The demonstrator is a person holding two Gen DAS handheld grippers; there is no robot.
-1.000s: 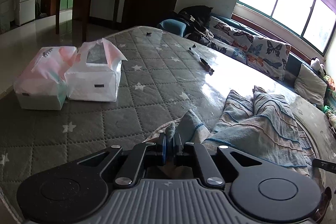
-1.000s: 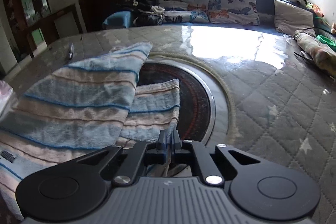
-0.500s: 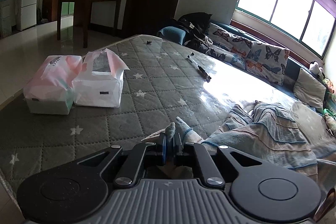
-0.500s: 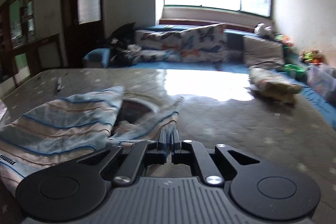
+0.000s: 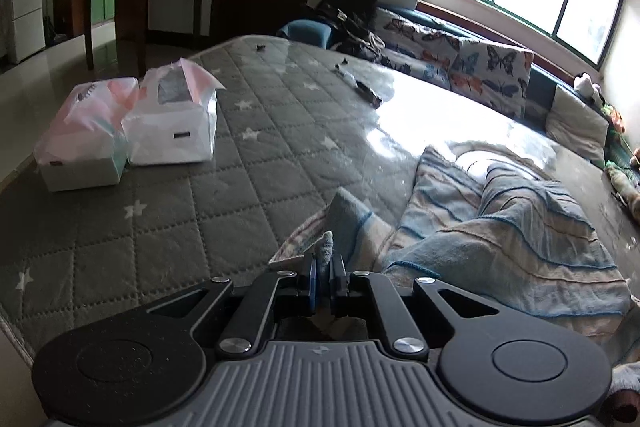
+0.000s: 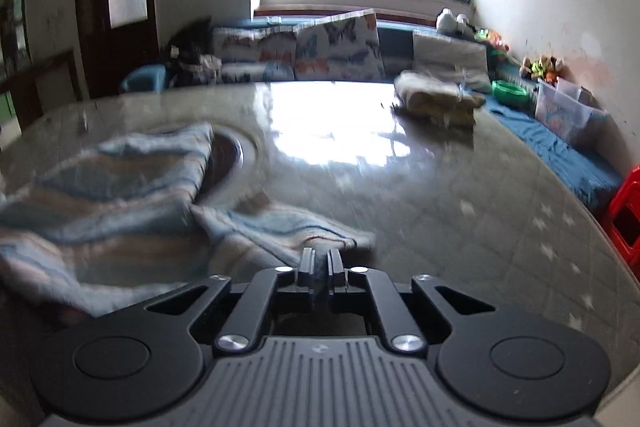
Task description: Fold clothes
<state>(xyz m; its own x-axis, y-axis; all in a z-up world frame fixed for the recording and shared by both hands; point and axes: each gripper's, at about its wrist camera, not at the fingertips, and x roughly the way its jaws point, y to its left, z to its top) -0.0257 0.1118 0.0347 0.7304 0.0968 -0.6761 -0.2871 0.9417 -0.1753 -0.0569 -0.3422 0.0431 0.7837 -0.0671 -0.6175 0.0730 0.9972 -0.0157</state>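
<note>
Left wrist view, lower centre: our left gripper (image 5: 324, 269) and right gripper (image 6: 319, 265) each pinch an edge of the rumpled blue-and-beige striped terry garment (image 5: 500, 227), seemingly mid-fold, which next needs both edges carried across evenly.

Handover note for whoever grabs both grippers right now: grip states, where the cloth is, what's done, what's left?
Left gripper: shut on a corner of the striped towel.
Right gripper: shut on another edge of the towel.
Towel lies bunched on the quilted table cover, near the round inset.
Done: both edges gripped. No neat fold visible.
Left: spread it flat, then fold.
</note>
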